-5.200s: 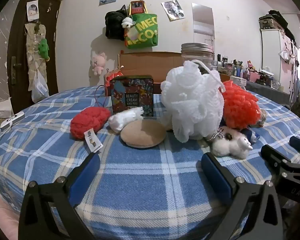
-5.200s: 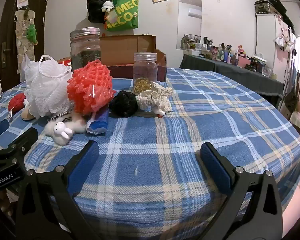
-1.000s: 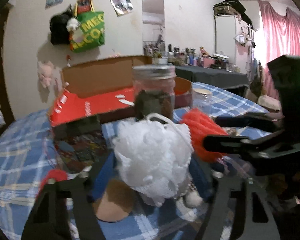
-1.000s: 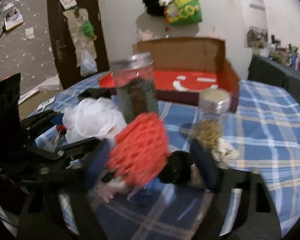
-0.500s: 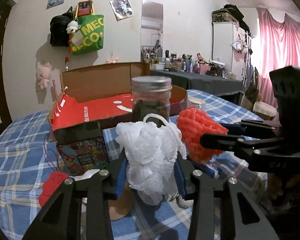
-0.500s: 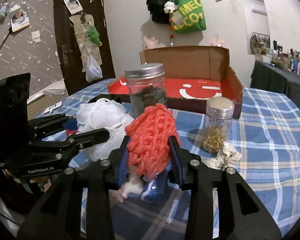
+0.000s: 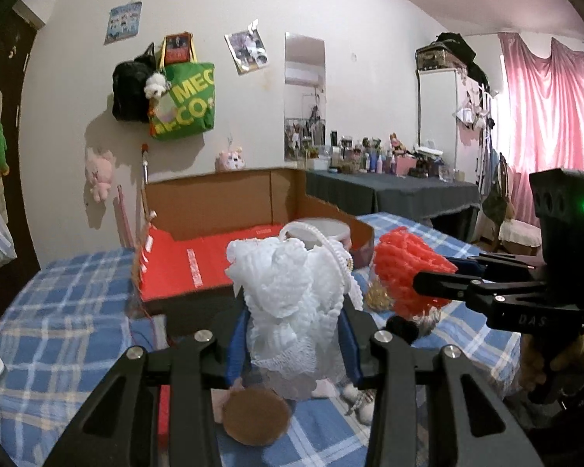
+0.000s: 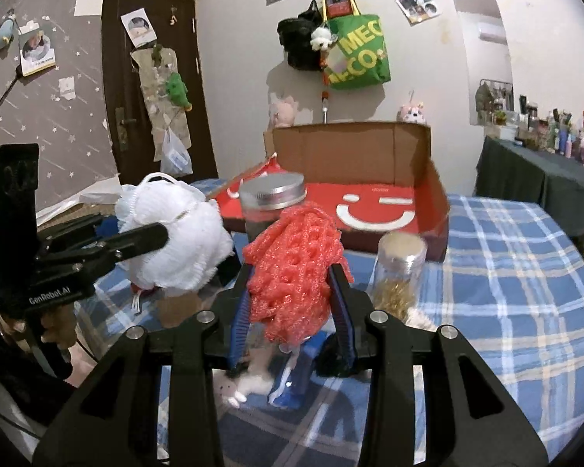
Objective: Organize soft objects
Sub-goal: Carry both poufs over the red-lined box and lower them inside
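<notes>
My left gripper [image 7: 292, 334] is shut on a white mesh bath puff [image 7: 296, 299] and holds it above the blue plaid table; the puff also shows in the right wrist view [image 8: 171, 241]. My right gripper [image 8: 292, 303] is shut on a red-orange mesh puff [image 8: 292, 264], lifted beside the white one; it shows in the left wrist view [image 7: 405, 272]. An open cardboard box [image 8: 370, 198] with a red inside stands behind both puffs, also in the left wrist view [image 7: 198, 260].
A large lidded jar [image 8: 272, 202] and a small jar [image 8: 399, 272] of gold bits stand before the box. A round tan pad [image 7: 255, 414], a small white plush [image 8: 239, 387], a blue item [image 8: 292, 385] and a black ball [image 7: 403, 329] lie below the grippers.
Both grippers have risen with their puffs and moved toward the box, so I look down onto the jars and the box floor. Five seconds ago both grippers were open and empty.
</notes>
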The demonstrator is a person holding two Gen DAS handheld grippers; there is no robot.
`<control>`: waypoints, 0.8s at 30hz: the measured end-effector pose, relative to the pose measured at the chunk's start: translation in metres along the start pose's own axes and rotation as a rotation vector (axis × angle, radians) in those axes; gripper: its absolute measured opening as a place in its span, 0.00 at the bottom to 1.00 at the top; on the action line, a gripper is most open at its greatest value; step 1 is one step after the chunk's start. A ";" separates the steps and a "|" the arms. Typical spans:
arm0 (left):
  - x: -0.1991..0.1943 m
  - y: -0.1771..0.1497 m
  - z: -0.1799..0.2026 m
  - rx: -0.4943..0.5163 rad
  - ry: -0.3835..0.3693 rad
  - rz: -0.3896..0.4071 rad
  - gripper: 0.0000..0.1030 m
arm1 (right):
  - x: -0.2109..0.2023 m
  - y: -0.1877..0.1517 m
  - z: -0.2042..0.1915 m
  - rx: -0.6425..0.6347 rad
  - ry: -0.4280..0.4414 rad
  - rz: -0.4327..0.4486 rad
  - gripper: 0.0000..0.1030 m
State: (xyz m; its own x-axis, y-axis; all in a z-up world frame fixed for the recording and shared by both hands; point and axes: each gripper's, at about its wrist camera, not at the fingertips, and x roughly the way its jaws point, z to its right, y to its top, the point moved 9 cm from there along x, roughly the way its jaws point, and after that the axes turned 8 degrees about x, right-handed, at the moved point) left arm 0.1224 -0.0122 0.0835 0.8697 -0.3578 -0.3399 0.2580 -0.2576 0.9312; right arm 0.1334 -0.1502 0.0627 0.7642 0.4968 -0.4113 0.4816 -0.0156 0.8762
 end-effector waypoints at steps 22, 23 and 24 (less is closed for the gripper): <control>0.030 0.077 -0.057 0.043 -0.068 0.020 0.41 | -0.004 0.105 0.013 -0.072 0.015 0.111 0.35; 0.035 0.079 -0.060 0.050 -0.075 0.011 0.41 | 0.001 0.109 0.014 -0.074 0.022 0.099 0.35; 0.043 0.082 -0.062 0.060 -0.083 -0.003 0.41 | 0.006 0.114 0.015 -0.077 0.028 0.087 0.35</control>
State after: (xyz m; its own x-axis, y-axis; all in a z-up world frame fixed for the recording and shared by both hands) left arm 0.2069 0.0070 0.1533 0.8308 -0.4292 -0.3545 0.2327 -0.3108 0.9216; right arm 0.1992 -0.1615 0.1560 0.7891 0.5203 -0.3265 0.3789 0.0060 0.9254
